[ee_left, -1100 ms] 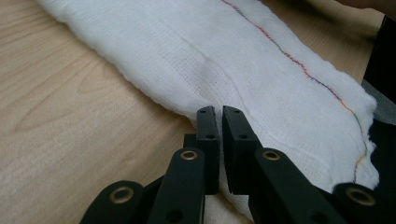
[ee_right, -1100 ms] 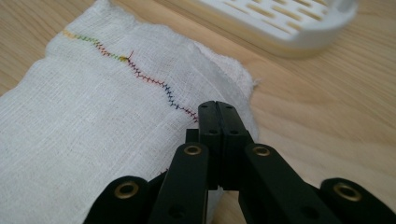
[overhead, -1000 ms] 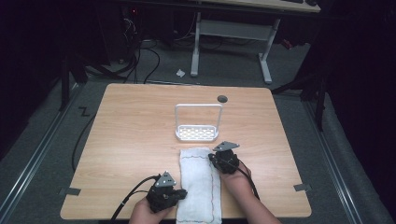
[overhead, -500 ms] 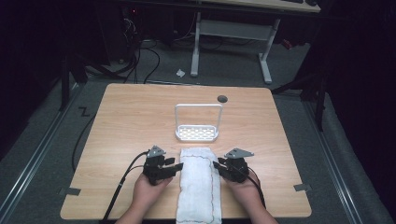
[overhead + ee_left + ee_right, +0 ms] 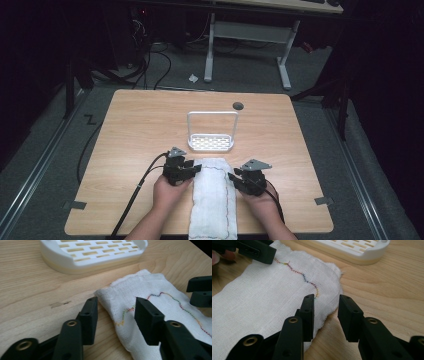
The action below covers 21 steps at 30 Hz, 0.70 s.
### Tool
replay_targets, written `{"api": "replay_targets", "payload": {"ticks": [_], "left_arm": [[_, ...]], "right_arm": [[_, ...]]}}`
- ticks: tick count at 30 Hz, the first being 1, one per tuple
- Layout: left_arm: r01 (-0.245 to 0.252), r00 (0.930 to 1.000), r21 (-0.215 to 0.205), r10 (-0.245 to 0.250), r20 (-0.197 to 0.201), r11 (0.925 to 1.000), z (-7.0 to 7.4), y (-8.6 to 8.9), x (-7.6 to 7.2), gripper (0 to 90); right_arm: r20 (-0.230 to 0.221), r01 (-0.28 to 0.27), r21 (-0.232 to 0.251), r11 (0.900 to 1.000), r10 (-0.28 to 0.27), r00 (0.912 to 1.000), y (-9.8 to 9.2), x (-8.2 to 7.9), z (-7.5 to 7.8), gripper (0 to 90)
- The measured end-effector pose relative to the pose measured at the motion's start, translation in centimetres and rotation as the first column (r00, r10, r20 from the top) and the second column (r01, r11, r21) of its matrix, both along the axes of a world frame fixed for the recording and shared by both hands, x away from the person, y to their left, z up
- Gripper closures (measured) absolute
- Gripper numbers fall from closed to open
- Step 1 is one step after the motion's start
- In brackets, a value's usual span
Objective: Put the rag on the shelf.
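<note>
A white towel (image 5: 212, 200) with a wavy coloured stitch line lies flat as a long strip on the table, its near end at the front edge. My left gripper (image 5: 195, 169) is at its left edge near the far corner. The jaws stand open astride that edge (image 5: 116, 306) and have just been closing a little, with the towel (image 5: 152, 285) between them but not pinched. My right gripper (image 5: 234, 177) is at the right edge, open, its jaws (image 5: 327, 302) just having widened over the hem of the towel (image 5: 262, 295).
A white slotted rack (image 5: 211, 142) with a tall wire hoop stands just beyond the towel's far end. The wooden table (image 5: 140, 130) has a round cable hole (image 5: 238, 106) at the back. The left gripper's cable (image 5: 135, 200) trails off the front edge.
Both grippers went from shut to open. The left hand moved away from the front edge along the towel's left side. The right hand shifted off the towel's top to its right edge.
</note>
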<state>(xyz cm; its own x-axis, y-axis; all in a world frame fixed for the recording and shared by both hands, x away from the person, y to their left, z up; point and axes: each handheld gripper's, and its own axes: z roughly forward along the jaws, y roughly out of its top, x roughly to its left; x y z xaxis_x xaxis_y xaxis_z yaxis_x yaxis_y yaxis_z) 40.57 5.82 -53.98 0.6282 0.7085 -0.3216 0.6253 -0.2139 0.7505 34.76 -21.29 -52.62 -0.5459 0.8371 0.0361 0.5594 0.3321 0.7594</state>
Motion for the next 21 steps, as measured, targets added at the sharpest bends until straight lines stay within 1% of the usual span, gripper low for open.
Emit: {"api": "replay_targets", "payload": {"ticks": [1,3,4,6,8,10,11,13,14,16,17,19,21], "left_arm": [[0.012,0.9999,-0.012,-0.012,-0.011,0.9999,-0.1,0.0,0.1,59.6],[0.009,0.9994,-0.026,-0.01,-0.032,0.9996,-0.2,0.2,0.2,70.7],[0.008,0.9993,-0.025,-0.009,-0.036,0.9997,-0.3,0.2,0.3,74.8],[0.008,0.9994,-0.013,-0.008,-0.033,0.9999,-0.2,0.2,0.2,80.4],[0.005,0.9999,0.004,-0.005,-0.016,1.0,-0.2,0.0,0.0,83.5],[0.0,1.0,0.01,0.0,-0.007,0.9999,-0.1,0.0,-0.1,84.3],[-0.002,1.0,0.012,0.002,-0.004,0.9999,-0.1,0.0,-0.1,84.4],[-0.003,1.0,0.01,0.003,0.0,0.9999,-0.1,0.0,-0.2,84.5],[-0.003,1.0,0.008,0.003,-0.001,1.0,-0.1,0.0,-0.2,84.4],[-0.005,1.0,0.005,0.005,-0.007,1.0,-0.1,0.1,-0.1,84.3],[-0.005,0.9999,0.005,0.005,-0.009,1.0,-0.1,0.1,-0.1,84.2],[-0.006,0.9999,0.006,0.006,-0.009,1.0,-0.1,0.1,-0.1,83.9],[-0.006,1.0,0.006,0.006,-0.008,1.0,-0.1,0.1,-0.1,84.0]], "right_arm": [[0.0,0.0,0.0,1.0,0.0,1.0,0.0,0.0,0.0,65.8],[-0.002,0.0,0.001,1.0,0.0,1.0,0.0,0.1,-0.1,64.5],[0.0,-0.003,-0.001,1.0,0.003,1.0,0.0,0.1,-0.1,63.8],[-0.005,-0.002,0.005,1.0,0.002,1.0,0.1,0.2,-0.2,62.2],[-0.007,0.001,0.014,1.0,-0.001,1.0,0.2,0.3,-0.1,59.0],[0.008,0.002,0.02,1.0,-0.003,1.0,0.2,0.6,0.0,57.6],[-0.001,0.006,0.028,1.0,-0.006,1.0,0.3,0.8,0.1,57.0],[-0.02,0.011,0.017,1.0,-0.011,0.9997,0.3,1.7,0.3,55.9],[-0.034,0.015,0.027,1.0,-0.014,0.9993,0.4,2.2,0.3,55.6],[-0.068,0.012,0.032,0.999,-0.01,0.9976,0.7,3.3,0.2,52.7],[-0.076,0.009,0.033,0.999,-0.006,0.9971,0.8,3.6,0.1,52.2],[-0.08,0.009,0.022,1.0,-0.007,0.9967,1.3,4.1,-0.3,51.6],[-0.075,0.011,0.036,0.999,-0.008,0.9971,1.5,4.4,-0.6,50.7]]}}
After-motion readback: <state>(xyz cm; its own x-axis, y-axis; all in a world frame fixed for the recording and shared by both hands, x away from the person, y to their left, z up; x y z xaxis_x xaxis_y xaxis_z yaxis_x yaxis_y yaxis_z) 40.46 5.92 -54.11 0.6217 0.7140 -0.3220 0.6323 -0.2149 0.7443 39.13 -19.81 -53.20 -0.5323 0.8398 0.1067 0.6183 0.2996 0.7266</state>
